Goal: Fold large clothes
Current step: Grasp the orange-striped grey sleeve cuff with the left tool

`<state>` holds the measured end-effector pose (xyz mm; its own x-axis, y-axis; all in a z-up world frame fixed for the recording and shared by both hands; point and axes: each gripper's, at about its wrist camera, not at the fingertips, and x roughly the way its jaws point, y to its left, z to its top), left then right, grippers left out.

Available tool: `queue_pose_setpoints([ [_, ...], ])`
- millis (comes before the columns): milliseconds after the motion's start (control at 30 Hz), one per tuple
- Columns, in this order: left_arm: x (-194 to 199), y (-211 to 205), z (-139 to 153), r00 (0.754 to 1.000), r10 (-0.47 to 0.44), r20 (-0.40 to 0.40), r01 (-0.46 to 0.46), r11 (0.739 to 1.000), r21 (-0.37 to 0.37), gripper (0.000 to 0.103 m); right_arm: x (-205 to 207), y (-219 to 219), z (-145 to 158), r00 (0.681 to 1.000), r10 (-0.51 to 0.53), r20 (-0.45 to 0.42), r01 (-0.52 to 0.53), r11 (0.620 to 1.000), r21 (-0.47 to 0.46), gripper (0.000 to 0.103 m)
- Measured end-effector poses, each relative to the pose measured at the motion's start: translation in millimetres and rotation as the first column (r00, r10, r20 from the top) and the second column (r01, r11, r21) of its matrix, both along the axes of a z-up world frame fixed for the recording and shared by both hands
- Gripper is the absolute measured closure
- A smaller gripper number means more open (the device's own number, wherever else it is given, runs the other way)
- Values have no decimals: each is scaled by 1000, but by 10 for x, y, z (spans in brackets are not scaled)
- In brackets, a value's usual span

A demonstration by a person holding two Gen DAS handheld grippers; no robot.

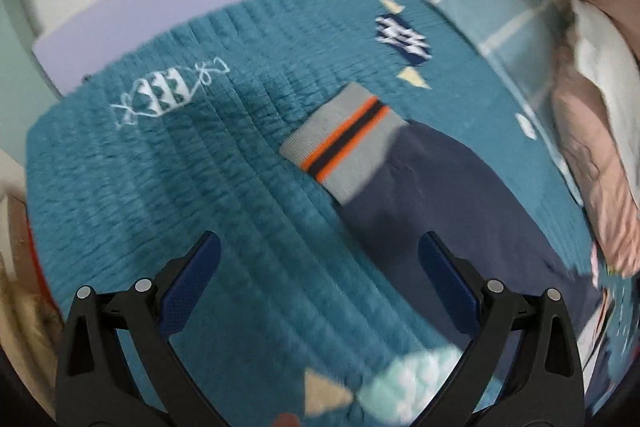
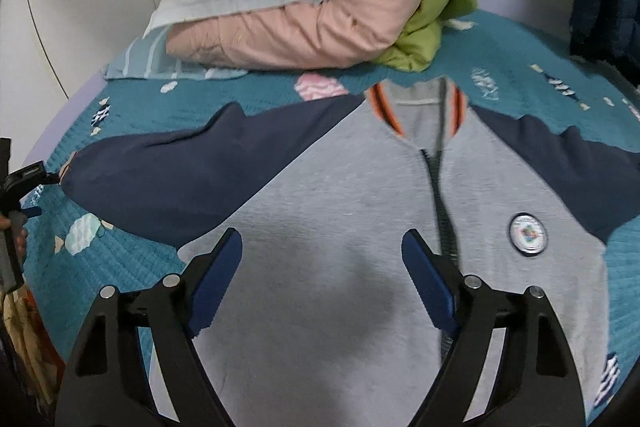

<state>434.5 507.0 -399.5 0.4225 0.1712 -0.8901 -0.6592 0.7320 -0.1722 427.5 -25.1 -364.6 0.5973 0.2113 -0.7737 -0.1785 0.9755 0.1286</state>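
Folding has not begun yet, I think. The jacket (image 2: 320, 227) lies flat and face up on the bed (image 1: 200, 187), zip up the middle, both dark sleeves spread out to the sides.

The left claw (image 1: 320, 251) is spread wide and pinches nothing. It hangs over the blue bed cover, and the left sleeve (image 1: 420, 195) lies just in front of it and to the right. The striped cuff (image 1: 344, 143) is the far end of that sleeve, a little way ahead of the claw.

The right claw (image 2: 322, 247) is spread too, with nothing in it. It hangs over the grey front of the jacket, just left of the zip (image 2: 440, 195).

Next, I guess, the left claw must go down to the cuff, pinch it, and bring the sleeve in over the grey front. The right claw could hold the body still or take the other sleeve (image 2: 580, 171).
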Motion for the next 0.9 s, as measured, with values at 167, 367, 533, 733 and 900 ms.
queue_pose_setpoints([
  [167,222,89,-151,999,4,-48,-2,999,41,5,80,104,-127,999,25,-24,-25,1000,-11,24],
  [367,412,15,-136,999,-21,27,19,997,80,22,150,166,-183,999,29,-36,-29,999,-13,24],
  [533,527,-39,-143,998,-47,39,44,996,84,45,221,254,-163,999,38,-24,-38,999,-11,24],
  [733,542,-162,60,981,-129,146,121,991,60,77,389,314,-233,999,29,-40,-27,999,41,25],
  [900,345,-357,486,953,-164,255,143,985,99,77,643,437,-359,995,48,-89,-38,993,112,60],
])
